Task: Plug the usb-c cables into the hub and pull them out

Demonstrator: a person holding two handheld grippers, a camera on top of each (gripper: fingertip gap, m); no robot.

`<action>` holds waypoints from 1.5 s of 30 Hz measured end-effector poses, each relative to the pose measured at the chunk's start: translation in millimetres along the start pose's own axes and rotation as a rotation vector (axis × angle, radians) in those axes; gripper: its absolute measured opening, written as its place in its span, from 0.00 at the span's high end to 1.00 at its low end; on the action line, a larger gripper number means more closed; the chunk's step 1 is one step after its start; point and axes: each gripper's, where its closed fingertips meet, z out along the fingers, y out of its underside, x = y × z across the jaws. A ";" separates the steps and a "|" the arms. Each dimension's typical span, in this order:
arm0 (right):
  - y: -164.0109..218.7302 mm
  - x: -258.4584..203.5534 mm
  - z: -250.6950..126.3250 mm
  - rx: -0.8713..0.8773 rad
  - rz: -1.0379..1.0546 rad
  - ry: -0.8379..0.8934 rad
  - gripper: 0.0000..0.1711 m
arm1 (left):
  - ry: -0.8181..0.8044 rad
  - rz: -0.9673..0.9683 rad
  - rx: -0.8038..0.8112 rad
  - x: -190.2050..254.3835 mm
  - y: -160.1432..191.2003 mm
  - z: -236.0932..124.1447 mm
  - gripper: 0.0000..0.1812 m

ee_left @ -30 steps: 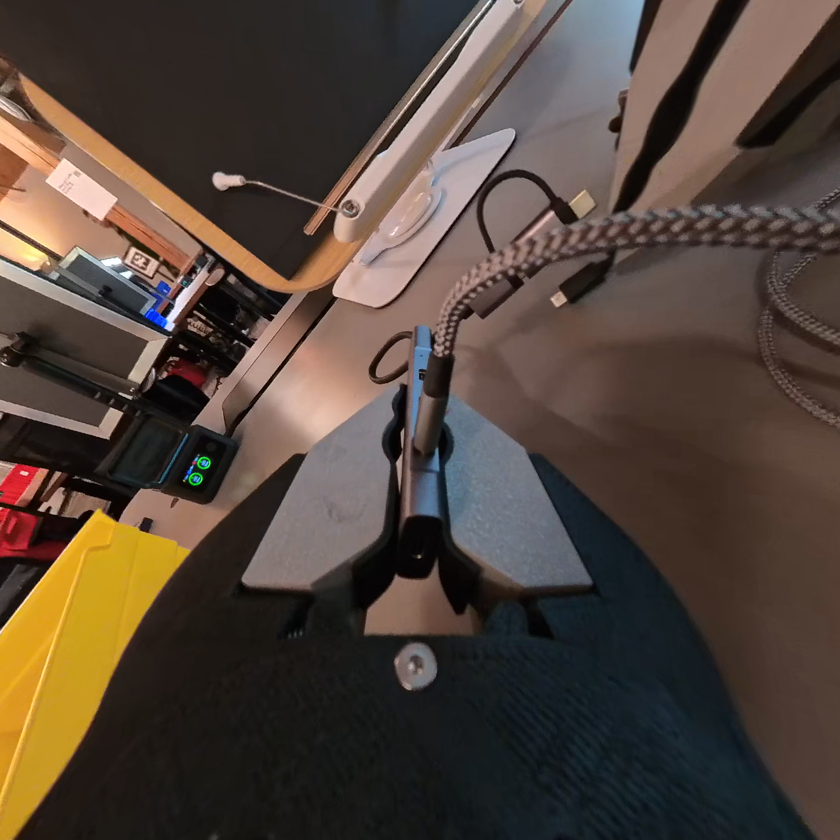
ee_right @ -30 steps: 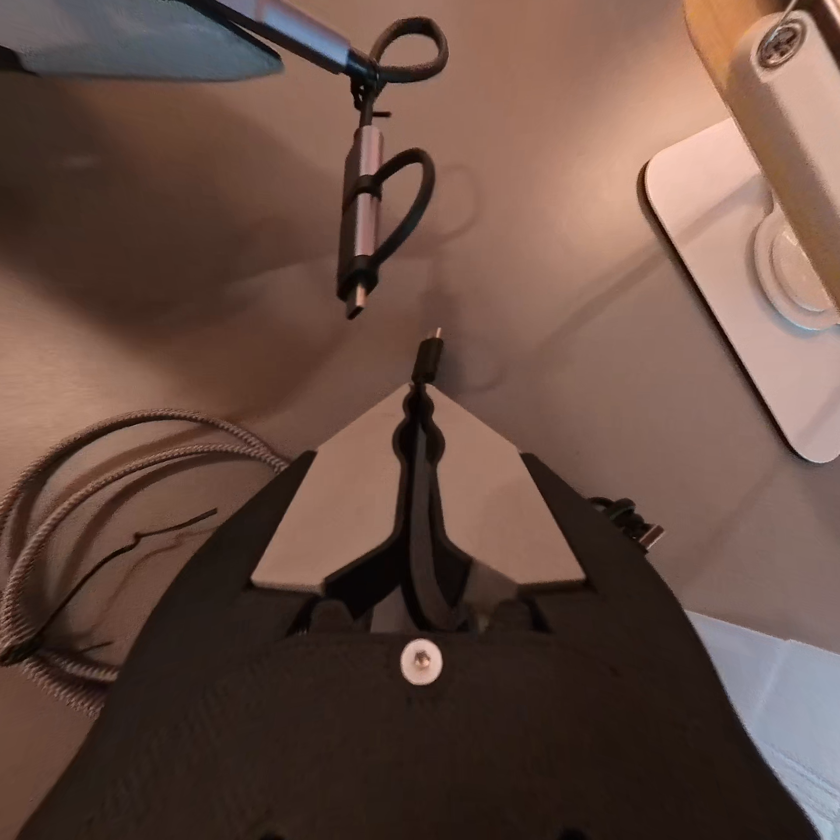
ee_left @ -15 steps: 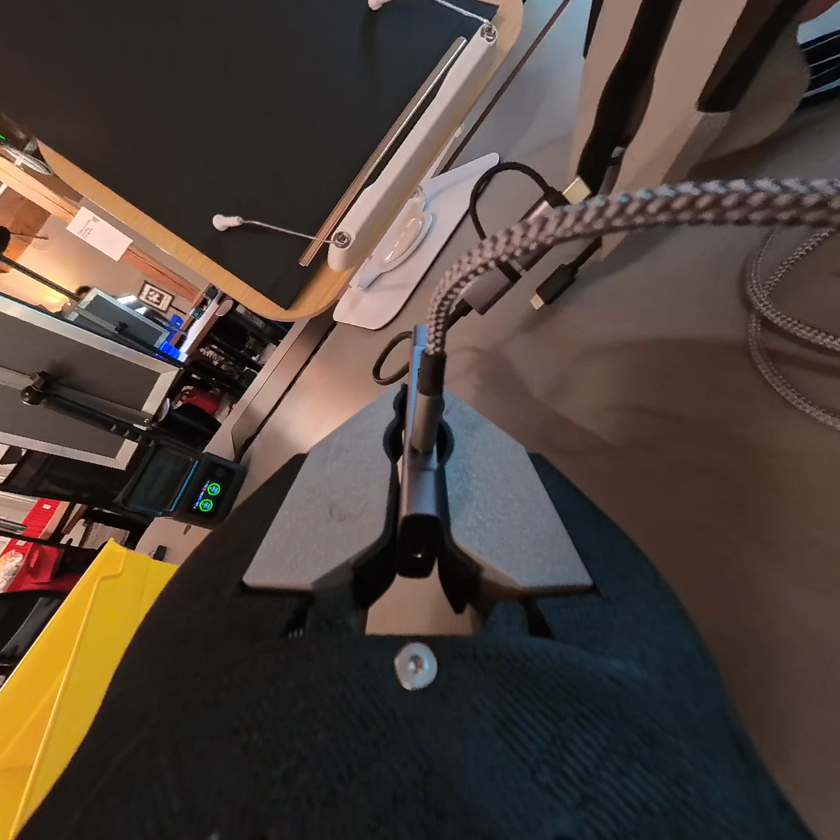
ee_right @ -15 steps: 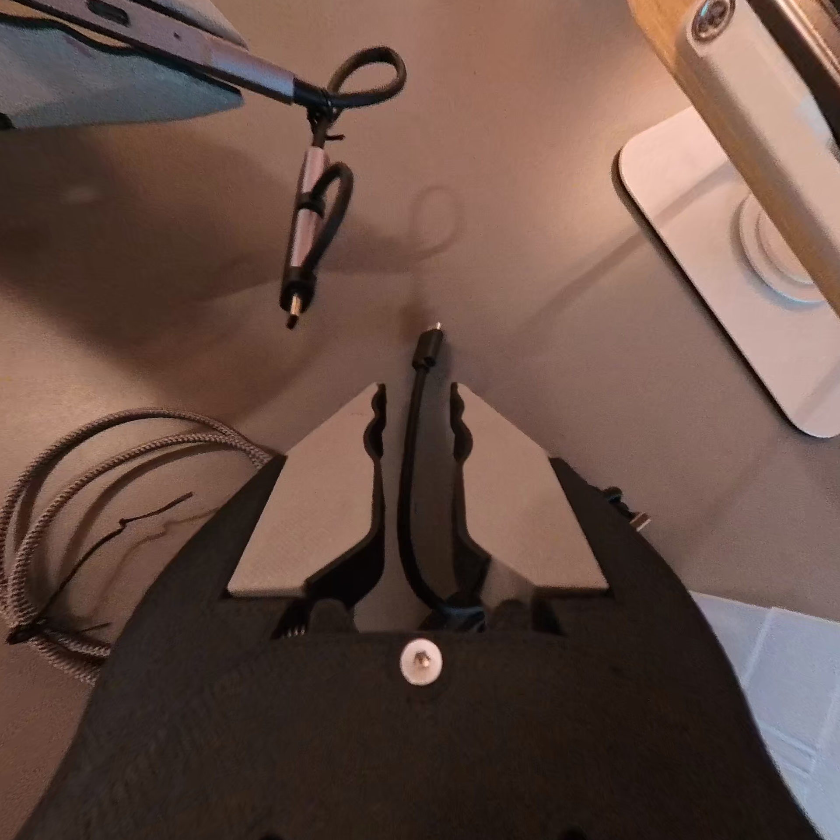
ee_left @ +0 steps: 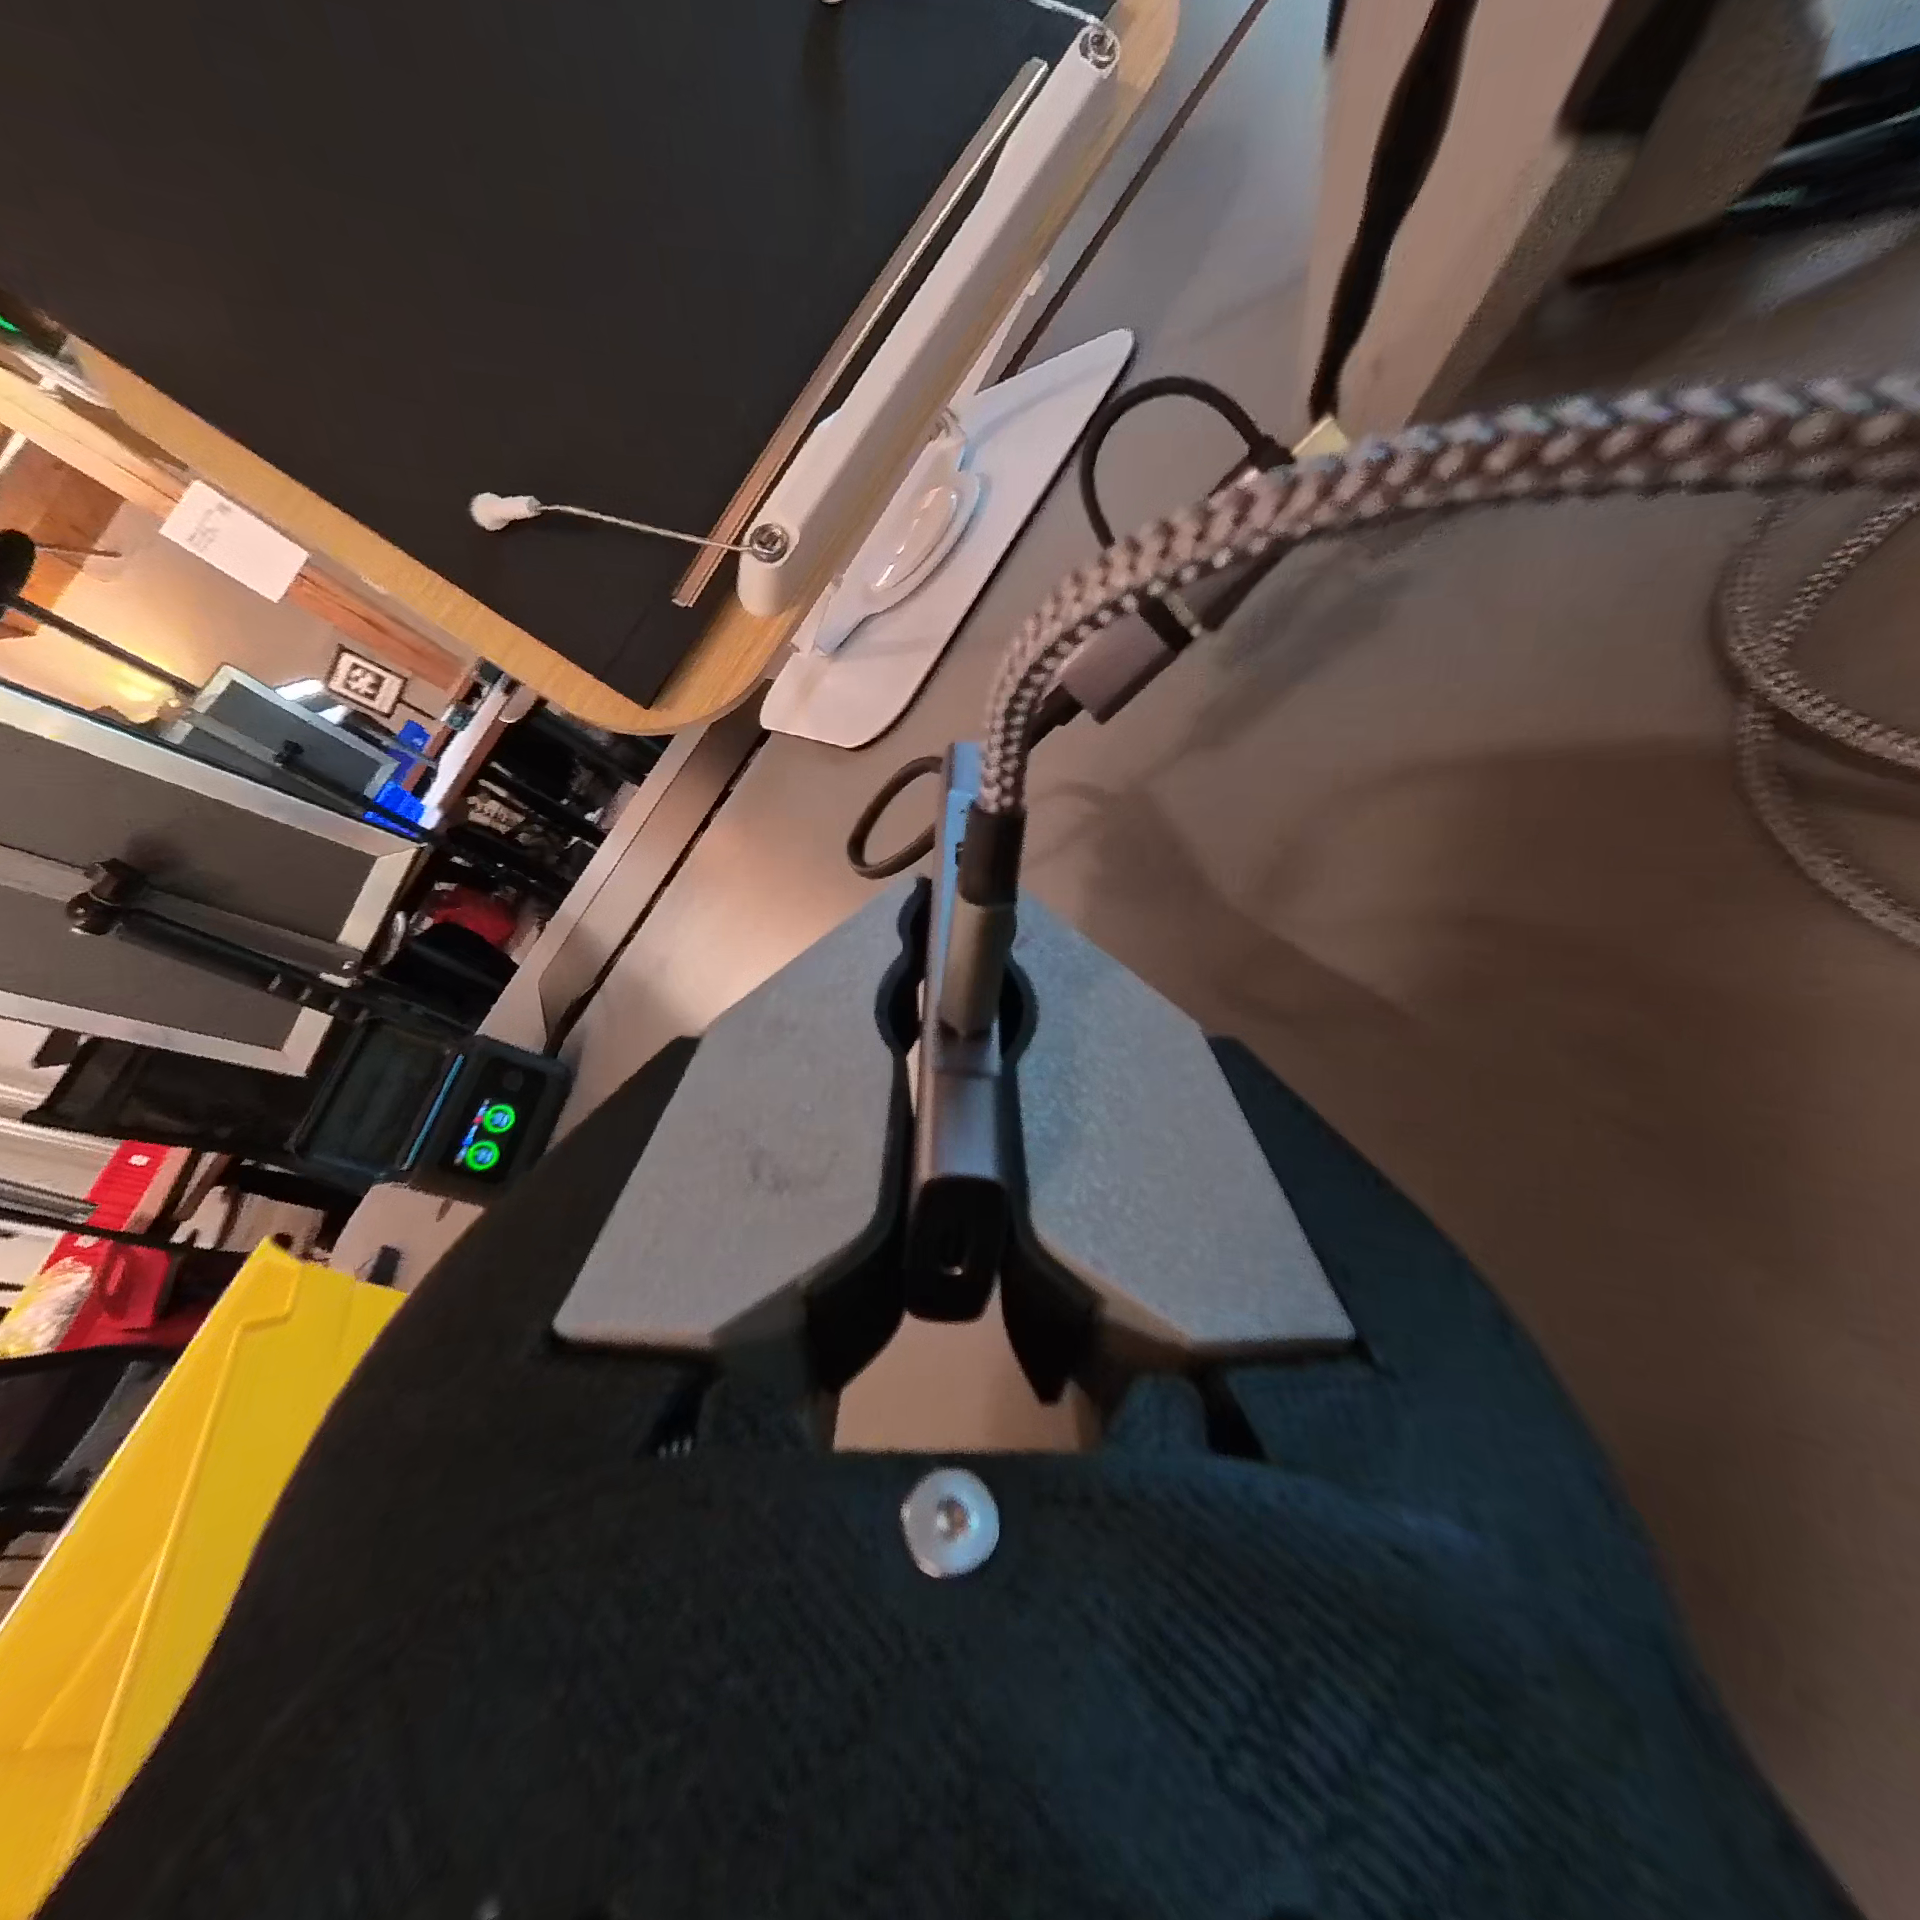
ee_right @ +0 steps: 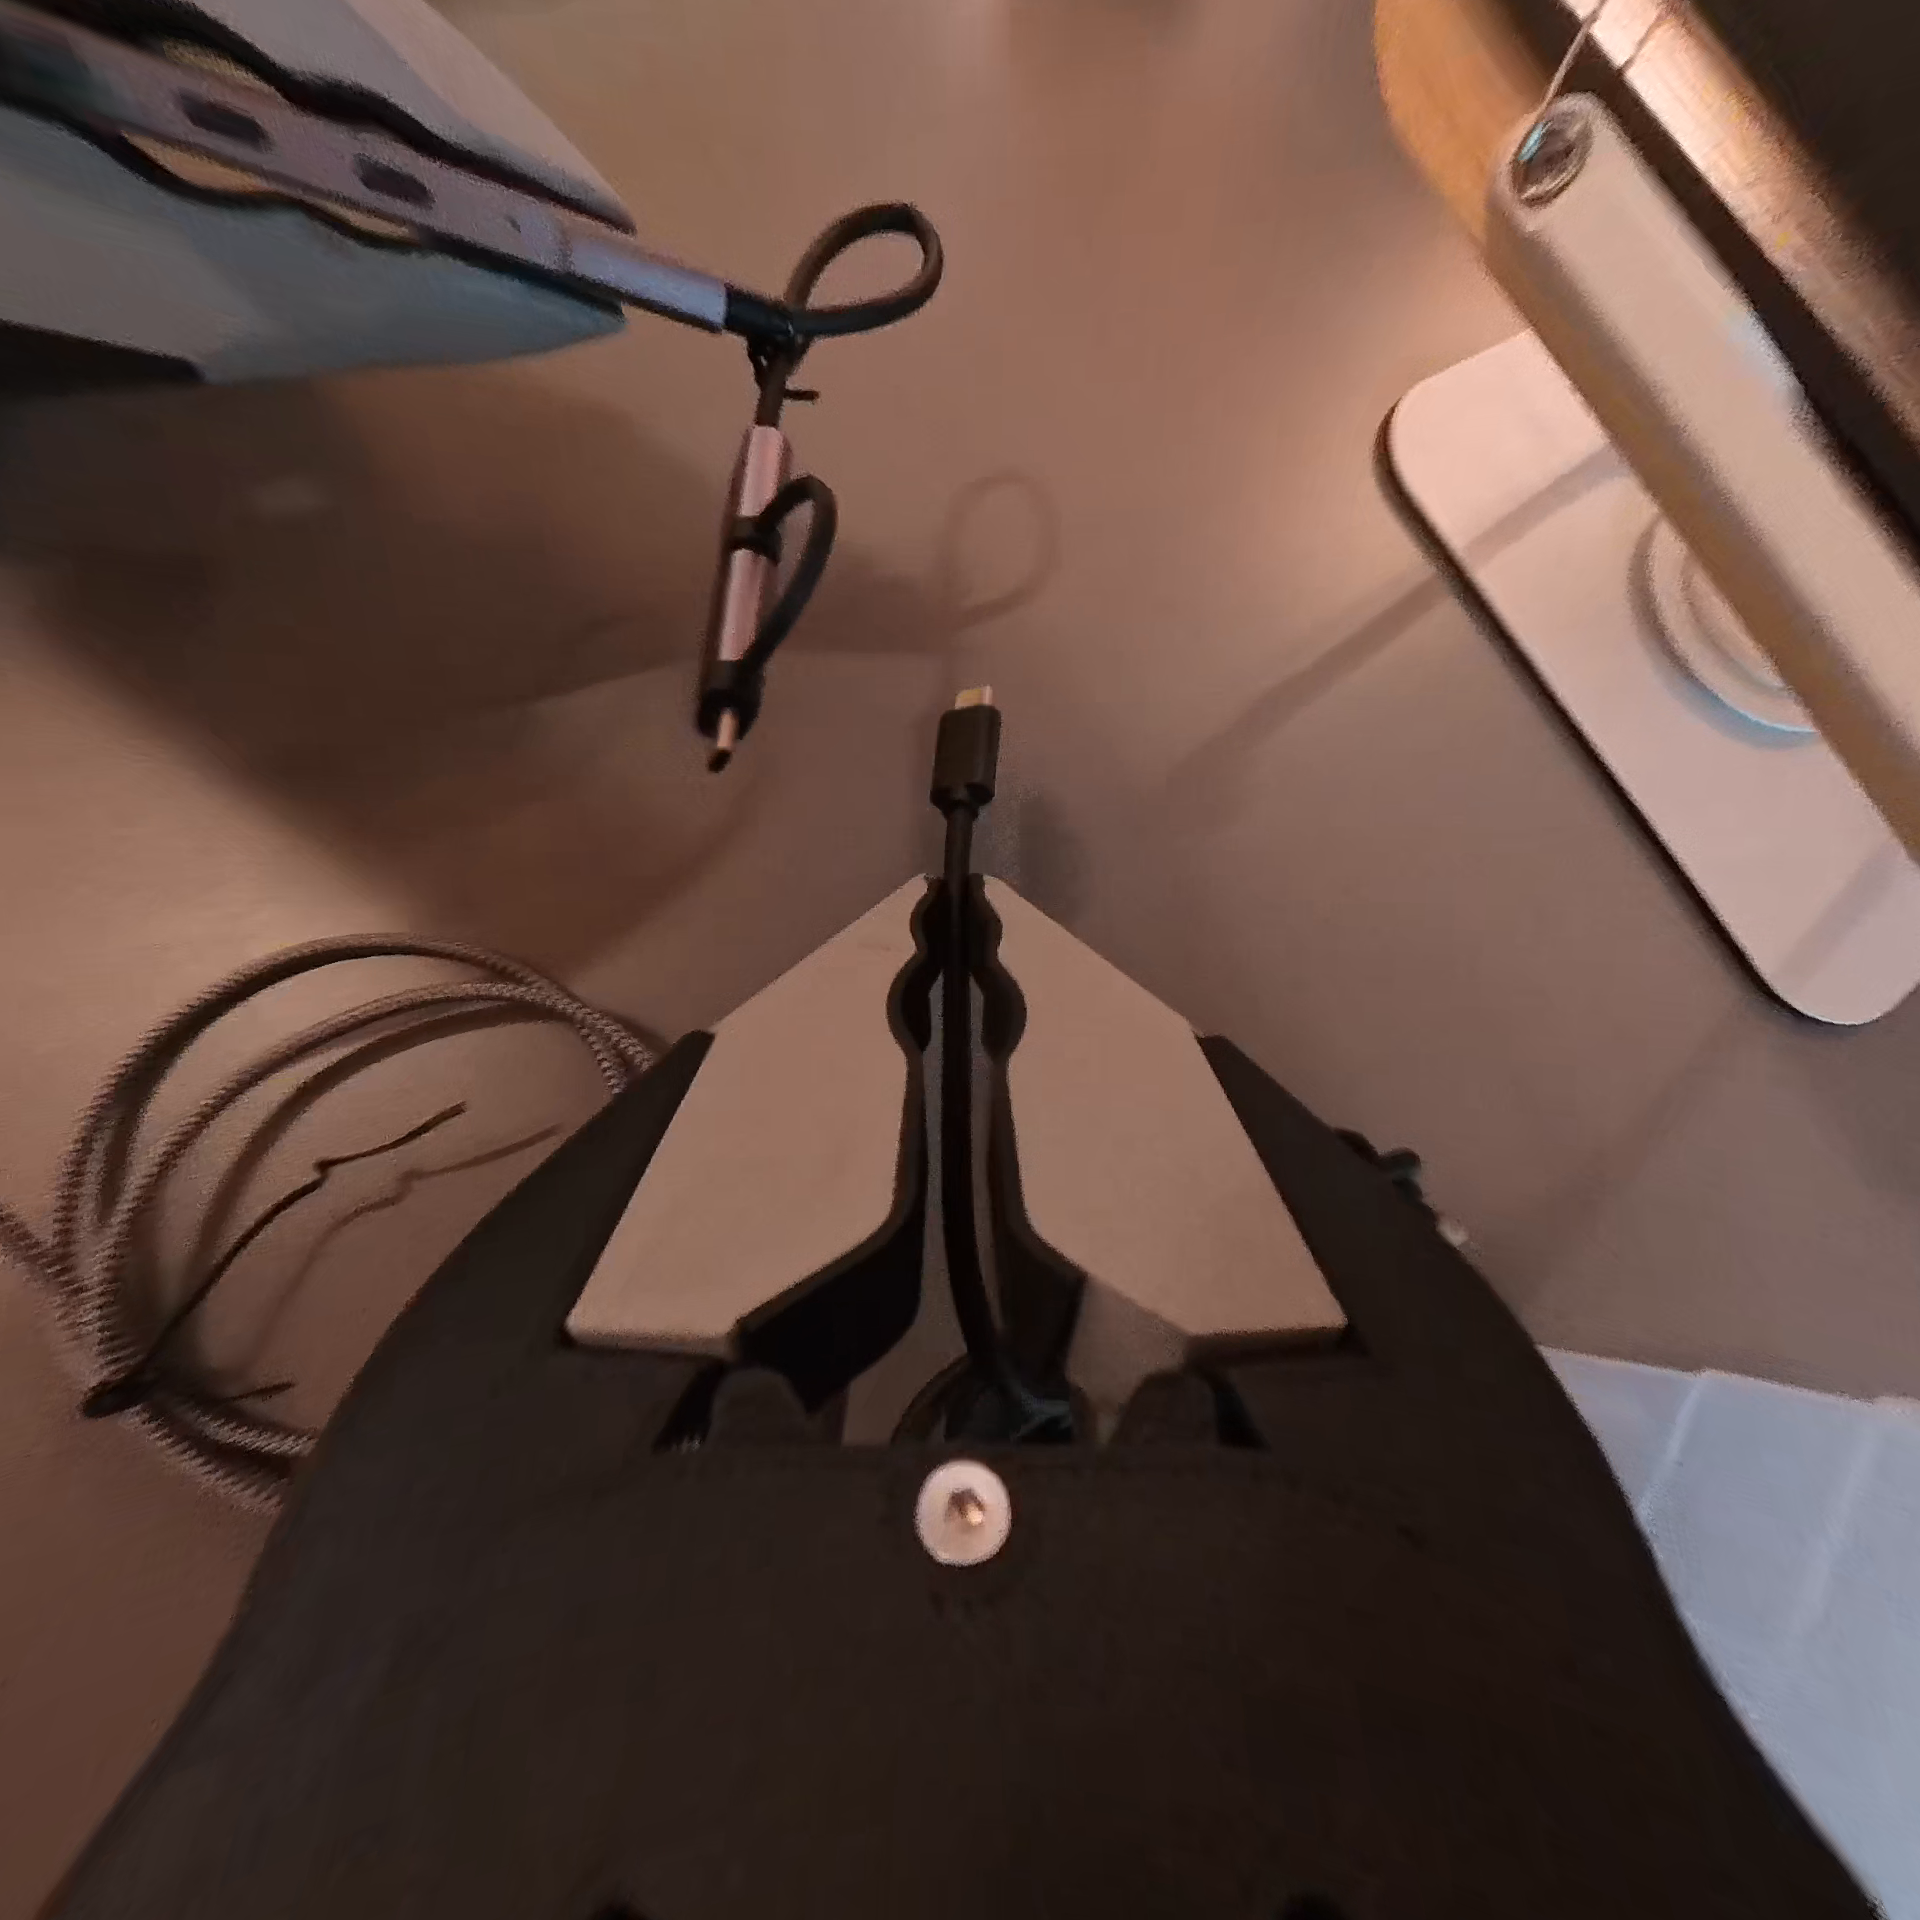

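Note:
My left gripper [ee_left: 961, 896] is shut on the slim grey hub [ee_left: 958, 1091] and holds it edge-on above the desk. A grey braided cable [ee_left: 1351, 499] is plugged into the hub's side near the fingertips. The hub's own short black tail [ee_right: 753, 582] hangs loose with its plug down. My right gripper [ee_right: 961, 883] is shut on a black usb-c cable; its plug [ee_right: 968, 750] sticks out well past the fingertips. In the right wrist view the hub [ee_right: 416, 197] is at the upper left, apart from the plug. The right gripper's fingers [ee_left: 1455, 156] show blurred in the left wrist view.
A white monitor stand base [ee_right: 1662, 665] stands on the brown desk at the right, also in the left wrist view [ee_left: 935, 582]. Coils of braided cable [ee_right: 312, 997] lie at the left. A yellow bin [ee_left: 156, 1507] stands off the desk's edge. White sheets [ee_right: 1766, 1558] lie lower right. About 12 cm separates my left fingertips from my right.
My right gripper opened half a second ago and has shut again farther back on the black cable, so more of the plug sticks out. The hub has come closer in the right wrist view.

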 end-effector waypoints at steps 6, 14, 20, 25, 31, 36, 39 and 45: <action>-33.9 -23.5 -37.9 0.201 0.049 -0.172 1.00 | -0.107 0.107 -0.036 -11.2 2.1 0.9 0.96; -32.8 -62.6 -18.9 0.133 0.102 -0.345 0.99 | -0.149 0.363 -0.072 5.5 -6.7 5.5 0.96; -29.2 -65.4 -12.0 0.107 0.117 -0.344 0.99 | -0.159 0.511 -0.086 21.1 -12.6 9.2 0.96; -30.3 -66.3 -14.2 0.117 0.153 -0.377 1.00 | -0.178 0.532 -0.086 18.7 -13.7 8.7 0.96; -34.7 -67.6 -18.8 0.156 0.244 -0.458 1.00 | -0.267 0.618 -0.107 10.5 -18.4 6.7 0.97; -38.8 -67.1 -23.4 0.196 0.328 -0.534 1.00 | -0.307 0.629 -0.098 5.7 -23.2 3.7 0.97; -40.5 -67.0 -25.0 0.211 0.346 -0.558 1.00 | -0.316 0.613 -0.094 2.7 -23.5 2.0 0.96; -44.5 -69.1 -28.1 0.232 0.344 -0.575 1.00 | -0.321 0.608 -0.100 0.7 -22.3 1.7 0.96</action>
